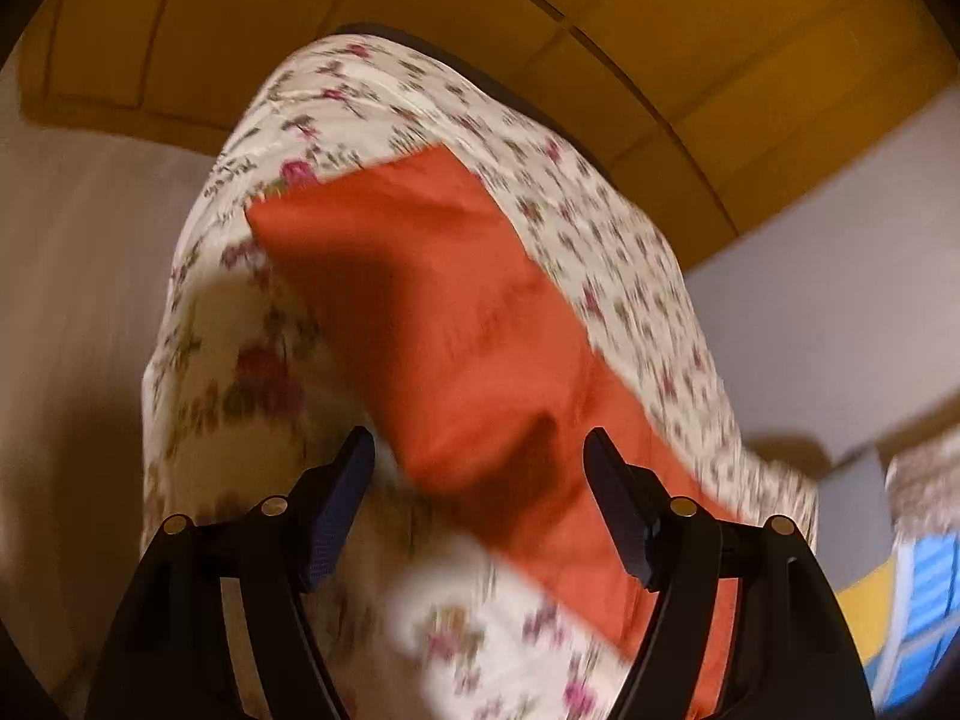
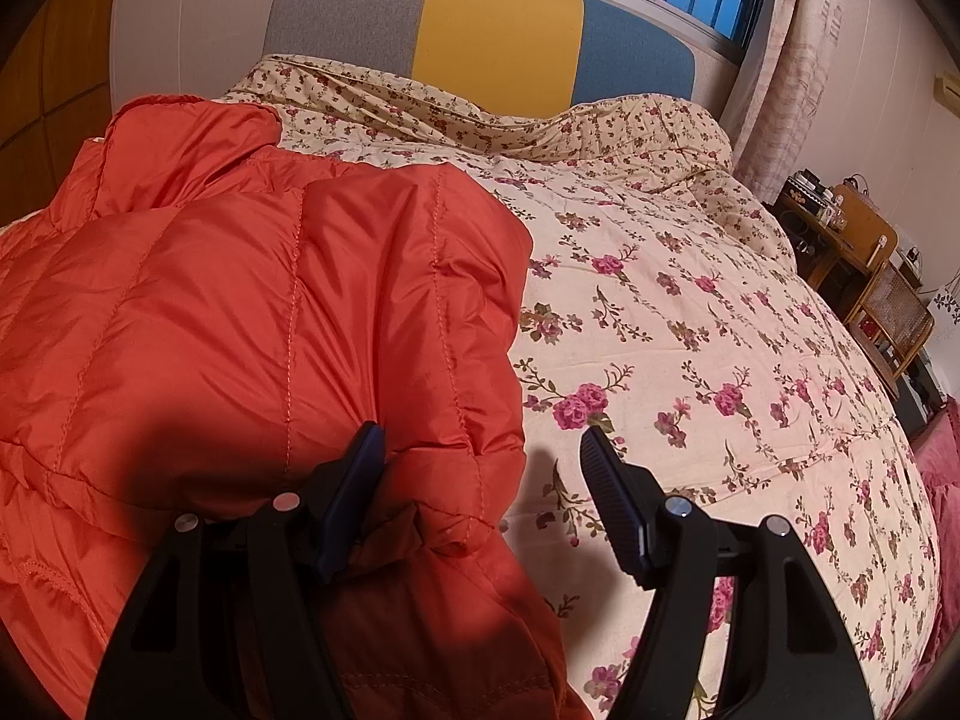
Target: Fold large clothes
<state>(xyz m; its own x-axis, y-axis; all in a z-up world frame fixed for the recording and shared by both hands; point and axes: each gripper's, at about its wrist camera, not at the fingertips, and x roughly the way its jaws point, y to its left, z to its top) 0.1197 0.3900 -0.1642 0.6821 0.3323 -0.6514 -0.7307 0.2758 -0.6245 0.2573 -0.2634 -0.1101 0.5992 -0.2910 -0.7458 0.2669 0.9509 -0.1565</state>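
Right claw [image 2: 483,444] spread wide, grips nothing; left finger pad [image 2: 354,498] touches quilted orange jacket [image 2: 258,312], right finger over floral bedspread [image 2: 690,324]. Jacket lies on left part of bed, below grey-yellow-blue headboard [image 2: 498,30]. Left claw [image 1: 480,444] also spread wide, empty, blurred orange jacket panel [image 1: 432,312] between fingers, floral cover [image 1: 600,228] behind

left tongs [image 1: 480,450]: jaws standing wide apart, gripping nothing, view blurring | right tongs [image 2: 483,447]: jaws standing wide apart, gripping nothing, left finger [image 2: 354,480] pressing against orange fabric
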